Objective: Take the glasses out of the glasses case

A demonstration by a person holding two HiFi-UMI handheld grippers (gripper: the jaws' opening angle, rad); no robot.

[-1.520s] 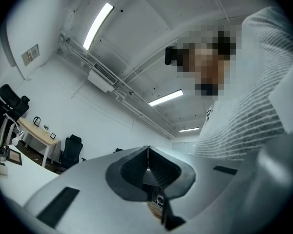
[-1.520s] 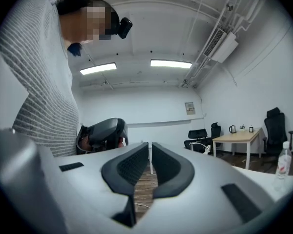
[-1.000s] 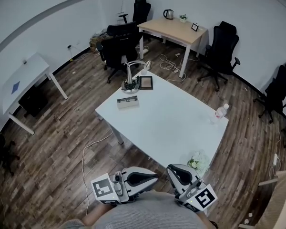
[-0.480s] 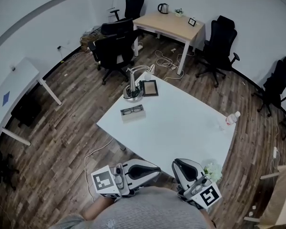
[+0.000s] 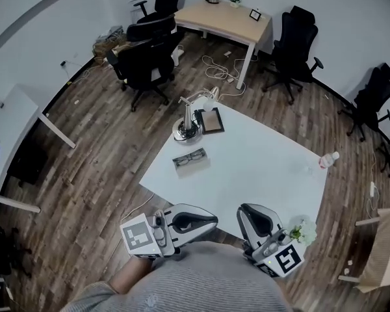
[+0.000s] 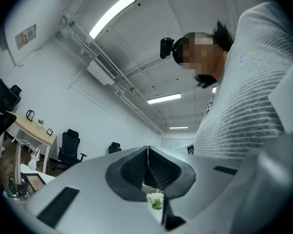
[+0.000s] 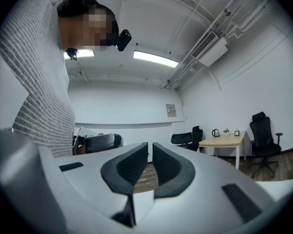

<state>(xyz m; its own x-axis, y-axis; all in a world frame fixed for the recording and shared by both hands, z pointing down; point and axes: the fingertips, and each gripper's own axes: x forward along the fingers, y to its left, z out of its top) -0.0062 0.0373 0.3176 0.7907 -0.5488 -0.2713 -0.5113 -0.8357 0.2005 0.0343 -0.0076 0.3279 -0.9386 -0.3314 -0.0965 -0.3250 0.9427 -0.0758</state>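
Observation:
The glasses case [image 5: 190, 158] lies open on the far left part of the white table [image 5: 260, 174], with dark-framed glasses [image 5: 191, 155] inside it. Both grippers are held low against the person's body at the table's near edge, well short of the case. My left gripper [image 5: 212, 220] is shut: in the left gripper view its jaws [image 6: 148, 151] meet in a line, empty. My right gripper [image 5: 245, 211] shows a narrow slit between its jaws [image 7: 150, 154], nothing in it.
A desk lamp [image 5: 184, 126] and a dark picture frame [image 5: 213, 120] stand behind the case. A bottle [image 5: 327, 159] is at the table's right edge, a small plant [image 5: 303, 231] at its near right corner. Office chairs [image 5: 141, 58] and a wooden desk [image 5: 226, 21] lie beyond.
The view has advanced toward the table: case, lamp and frame have slid down and right in the head view. Both grippers came along, still held low by the body, jaws unchanged.

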